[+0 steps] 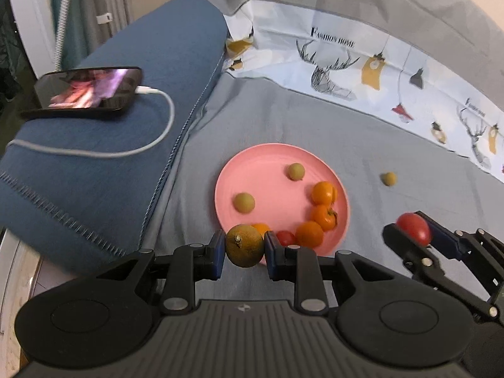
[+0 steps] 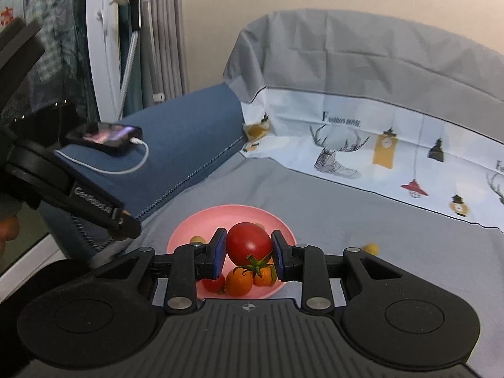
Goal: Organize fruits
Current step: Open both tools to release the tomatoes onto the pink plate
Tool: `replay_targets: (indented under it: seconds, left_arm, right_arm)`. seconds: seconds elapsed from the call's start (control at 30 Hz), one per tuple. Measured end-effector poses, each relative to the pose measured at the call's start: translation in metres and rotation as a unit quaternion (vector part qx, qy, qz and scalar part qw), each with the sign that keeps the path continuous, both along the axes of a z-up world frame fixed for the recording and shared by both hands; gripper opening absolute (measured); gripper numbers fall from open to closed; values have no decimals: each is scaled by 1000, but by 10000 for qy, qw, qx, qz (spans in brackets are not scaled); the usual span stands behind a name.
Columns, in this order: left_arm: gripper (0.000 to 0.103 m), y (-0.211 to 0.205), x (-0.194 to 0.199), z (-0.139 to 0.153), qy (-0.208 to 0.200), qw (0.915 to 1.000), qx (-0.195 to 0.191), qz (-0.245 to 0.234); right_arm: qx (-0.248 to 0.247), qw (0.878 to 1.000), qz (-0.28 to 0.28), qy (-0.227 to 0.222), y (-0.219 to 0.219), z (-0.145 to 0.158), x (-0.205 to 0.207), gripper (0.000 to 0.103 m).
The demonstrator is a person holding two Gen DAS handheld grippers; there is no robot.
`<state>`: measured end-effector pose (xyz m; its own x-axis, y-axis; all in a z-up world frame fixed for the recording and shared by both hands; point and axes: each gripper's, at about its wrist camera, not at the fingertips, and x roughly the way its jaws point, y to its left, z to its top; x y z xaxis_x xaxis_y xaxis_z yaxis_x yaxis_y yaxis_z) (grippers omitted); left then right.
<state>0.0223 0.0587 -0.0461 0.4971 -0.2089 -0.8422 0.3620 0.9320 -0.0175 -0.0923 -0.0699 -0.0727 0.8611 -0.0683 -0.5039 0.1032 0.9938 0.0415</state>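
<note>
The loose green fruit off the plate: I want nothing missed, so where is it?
In the left wrist view, the small green fruit lies alone on the grey sheet, right of the pink plate, beyond the right gripper.

A bed (image 1: 283, 119) spread with a grey sheet carries everything. On the sheet sits a pink plate (image 1: 264, 170), and well to its right lies one small yellow-green fruit (image 1: 388, 178). A folded blue blanket (image 1: 126, 126) lies along the left side. A printed white-and-grey quilt (image 1: 378, 63) is bunched along the far edge.
</note>
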Motion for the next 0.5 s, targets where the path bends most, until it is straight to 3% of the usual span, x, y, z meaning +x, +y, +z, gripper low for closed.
replay_targets:
  seconds: [0.43,0.47,0.5]
  left_arm:
    - [30,-40,82,-64,377,9987,313,-106]
    - [38,-41,84,-66,371,9988,305,-132]
    - [63,-42,85,-66,368,9987,302,-160]
  right_arm:
    - [50,9982,26,594,-20,-50,90,32]
    - [49,9981,36,620,-21,-52,94,32]
    - [60,9979,57,647,-22,-54,98,32]
